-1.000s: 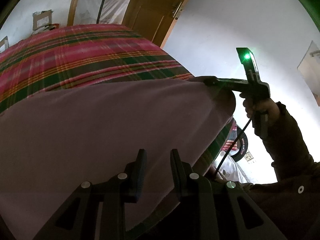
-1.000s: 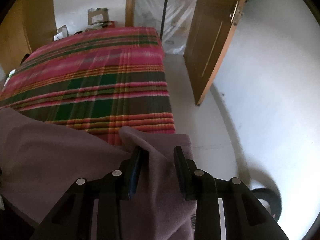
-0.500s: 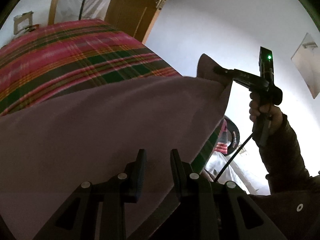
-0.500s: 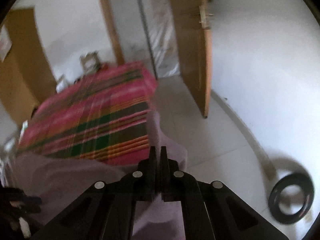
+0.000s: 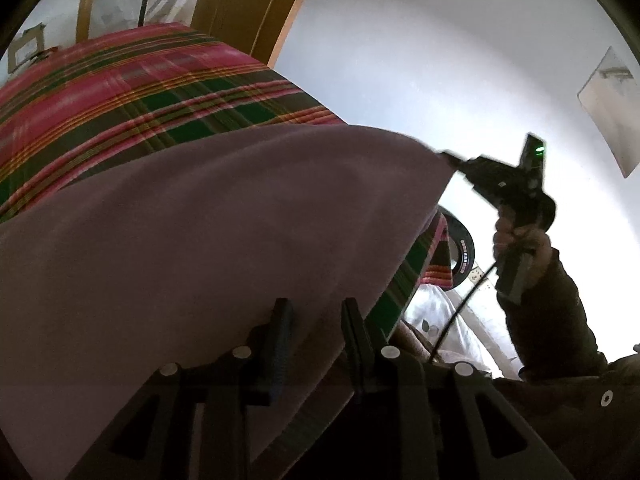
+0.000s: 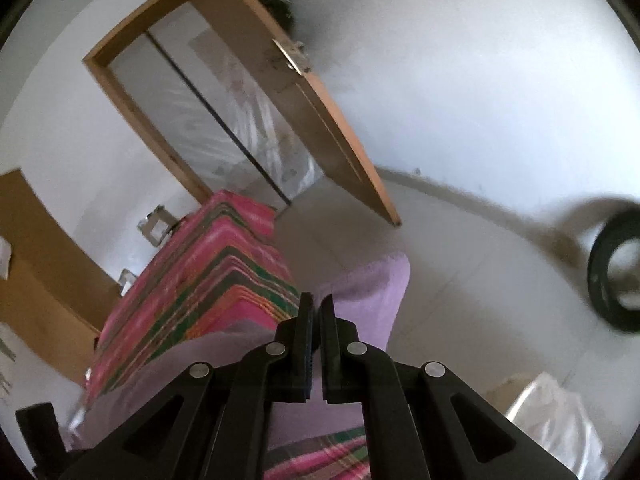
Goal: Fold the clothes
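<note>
Right tool [image 6: 317, 312] clamps mauve cloth [image 5: 224, 232] corner; cloth between left tool [image 5: 316, 320] fingers.

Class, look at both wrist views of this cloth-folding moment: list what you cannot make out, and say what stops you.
- Left wrist view: the near edge of the purple cloth is hidden behind the left gripper, whose jaws are opening.
- Left wrist view: the lettering on the black ring is too small to read.
- Right wrist view: the black ring is blurred.
- Right wrist view: the cloth corner pinched in the right gripper is hidden by its fingers.
</note>
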Motion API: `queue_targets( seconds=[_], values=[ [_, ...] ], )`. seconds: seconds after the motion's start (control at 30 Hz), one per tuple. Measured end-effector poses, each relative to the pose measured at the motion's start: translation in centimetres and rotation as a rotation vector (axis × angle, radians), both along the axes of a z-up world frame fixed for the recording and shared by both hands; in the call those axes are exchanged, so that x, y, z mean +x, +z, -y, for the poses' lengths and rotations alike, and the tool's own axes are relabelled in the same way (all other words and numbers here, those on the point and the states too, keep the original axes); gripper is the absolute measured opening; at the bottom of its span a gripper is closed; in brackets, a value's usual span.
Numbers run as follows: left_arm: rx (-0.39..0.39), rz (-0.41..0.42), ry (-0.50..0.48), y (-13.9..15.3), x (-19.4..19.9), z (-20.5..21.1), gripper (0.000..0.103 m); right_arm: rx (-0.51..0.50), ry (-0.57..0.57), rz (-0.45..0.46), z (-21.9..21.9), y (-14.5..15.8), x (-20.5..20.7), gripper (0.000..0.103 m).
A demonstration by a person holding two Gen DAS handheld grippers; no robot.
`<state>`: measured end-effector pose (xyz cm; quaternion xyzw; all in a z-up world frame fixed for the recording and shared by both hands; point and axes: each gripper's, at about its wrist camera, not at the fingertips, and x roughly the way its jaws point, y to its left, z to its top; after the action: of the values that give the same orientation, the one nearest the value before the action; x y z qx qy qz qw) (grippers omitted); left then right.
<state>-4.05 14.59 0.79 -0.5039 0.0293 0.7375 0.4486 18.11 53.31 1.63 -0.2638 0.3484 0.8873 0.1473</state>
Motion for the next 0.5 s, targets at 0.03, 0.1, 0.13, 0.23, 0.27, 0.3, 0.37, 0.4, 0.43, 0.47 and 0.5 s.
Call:
queue_targets(
  seconds=[0.03,0.1,0.13,0.23,0.27,0.3,0.37,0.4,0.43,0.47,0.5],
  values=[
    [0.002,0.006,0.001,0.0,0.1,0.1,0.027,-0.02,-0.008,0.021,-0.1,-0.9,-0.2,0.003],
    [0.006,0.009,0.001,0.1,0.3,0.3,0.027,-0.052,-0.014,0.037,0.0,-2.3,-0.3,0.003],
    [0.007,0.008,-0.004,0.2,0.4,0.3,0.028,-0.064,-0.018,0.04,-0.1,-2.7,-0.2,0.003],
    [0.002,0.006,-0.009,0.2,0.5,0.1,0.028,-0.105,-0.023,0.056,-0.2,-4.0,-0.1,0.003],
    [0.003,0.007,-0.01,0.2,0.5,0.1,0.028,-0.111,-0.019,0.077,-0.3,-4.3,-0.3,0.003],
    [0.006,0.01,-0.009,0.2,0.5,0.1,0.028,-0.108,-0.019,0.101,-0.3,-4.6,-0.5,0.003],
    [0.012,0.016,-0.009,0.2,0.4,0.3,0.028,-0.102,-0.01,0.13,-0.4,-4.9,-0.7,0.003],
    [0.015,0.019,-0.008,0.2,0.4,0.4,0.028,-0.106,0.009,0.154,-0.3,-5.2,-0.7,0.003],
    [0.018,0.022,-0.008,0.2,0.4,0.5,0.028,-0.108,0.027,0.166,-0.1,-5.1,-0.8,0.003],
    [0.02,0.024,-0.008,0.3,0.3,0.5,0.028,-0.095,0.031,0.15,0.2,-4.8,-0.4,0.003],
    [0.021,0.025,-0.009,0.3,0.3,0.5,0.028,-0.084,0.029,0.123,0.4,-4.4,0.2,0.003]
  ],
)
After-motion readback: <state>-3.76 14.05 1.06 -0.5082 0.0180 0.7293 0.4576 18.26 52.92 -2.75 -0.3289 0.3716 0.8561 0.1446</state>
